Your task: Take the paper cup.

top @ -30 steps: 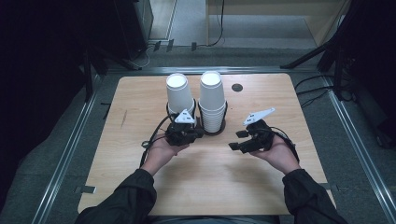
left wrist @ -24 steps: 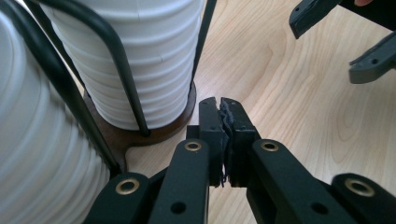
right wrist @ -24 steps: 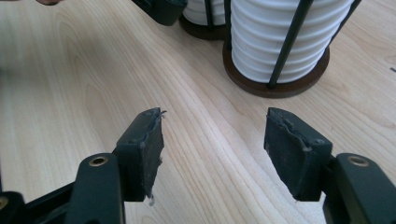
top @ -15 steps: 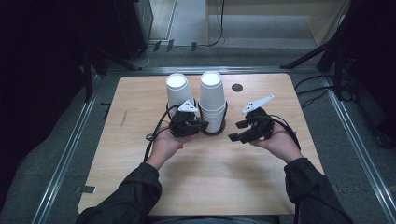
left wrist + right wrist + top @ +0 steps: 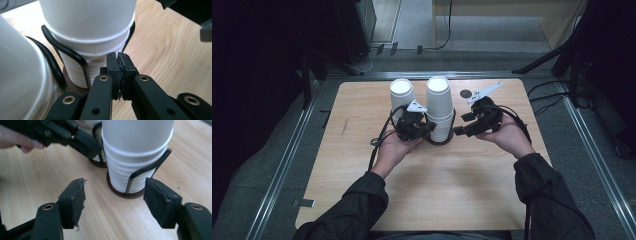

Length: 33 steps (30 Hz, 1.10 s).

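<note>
Two stacks of white paper cups stand in black wire holders at the far middle of the wooden table (image 5: 362, 190): a left stack (image 5: 401, 94) and a taller right stack (image 5: 438, 107). My left gripper (image 5: 430, 128) is shut with nothing between its pads, its tip (image 5: 118, 58) close to the right stack's (image 5: 92, 30) lower cups beside a holder wire (image 5: 72, 53). My right gripper (image 5: 459, 131) is open on that stack's other side. Its midpoint (image 5: 115, 192) sits just short of the stack (image 5: 135, 152) and its brown base (image 5: 130, 194).
A small dark round mark (image 5: 465, 93) lies on the table behind the right gripper. Cables trail from both grippers across the table. Metal rails (image 5: 287, 160) run along the table's sides. My left gripper (image 5: 75, 137) crosses the top left of the right gripper view.
Both hands have moved forward and inward to the right cup stack. The right gripper swung left toward its base; the left gripper closed in from the other side.
</note>
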Available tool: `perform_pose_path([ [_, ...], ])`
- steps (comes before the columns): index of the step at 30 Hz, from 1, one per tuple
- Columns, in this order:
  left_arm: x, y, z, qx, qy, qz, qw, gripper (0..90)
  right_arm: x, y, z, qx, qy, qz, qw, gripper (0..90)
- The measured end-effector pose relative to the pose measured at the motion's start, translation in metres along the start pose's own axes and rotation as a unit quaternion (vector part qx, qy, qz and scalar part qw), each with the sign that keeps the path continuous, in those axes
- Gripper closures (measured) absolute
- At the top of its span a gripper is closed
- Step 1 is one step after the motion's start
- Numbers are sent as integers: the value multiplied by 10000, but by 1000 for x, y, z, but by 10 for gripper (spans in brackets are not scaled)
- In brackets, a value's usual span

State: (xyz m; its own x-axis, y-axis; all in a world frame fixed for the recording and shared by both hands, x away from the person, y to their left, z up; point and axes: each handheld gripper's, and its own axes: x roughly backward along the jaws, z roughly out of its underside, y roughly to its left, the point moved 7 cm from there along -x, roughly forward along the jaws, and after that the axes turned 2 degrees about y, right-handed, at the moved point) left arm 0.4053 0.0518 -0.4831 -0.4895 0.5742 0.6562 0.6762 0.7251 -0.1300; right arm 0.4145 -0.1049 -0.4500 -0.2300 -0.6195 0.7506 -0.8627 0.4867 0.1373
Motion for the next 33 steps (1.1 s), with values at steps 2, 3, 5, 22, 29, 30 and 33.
perform_pose_path([
  [2,1,1,-1,54,-37,-36,10000,887,2,-2,-9,15,-3,11,10000,309],
  [3,2,2,-2,89,-72,-93,9999,887,3,-3,-13,36,0,-15,10000,297],
  [5,1,3,-2,86,-85,-172,9998,892,3,-5,-18,66,13,6,10000,289],
  [22,0,2,0,39,-193,-202,9996,881,-6,-16,-76,386,170,307,9986,178],
  [29,-1,0,0,-39,-180,-246,9995,887,-11,-9,-97,500,450,312,9972,132],
  [30,-1,0,0,-43,-180,-250,9995,887,-12,-9,-104,524,541,312,9967,131],
  [33,-1,-1,0,-173,-214,-257,9993,884,-13,-9,-110,513,578,349,9964,91],
])
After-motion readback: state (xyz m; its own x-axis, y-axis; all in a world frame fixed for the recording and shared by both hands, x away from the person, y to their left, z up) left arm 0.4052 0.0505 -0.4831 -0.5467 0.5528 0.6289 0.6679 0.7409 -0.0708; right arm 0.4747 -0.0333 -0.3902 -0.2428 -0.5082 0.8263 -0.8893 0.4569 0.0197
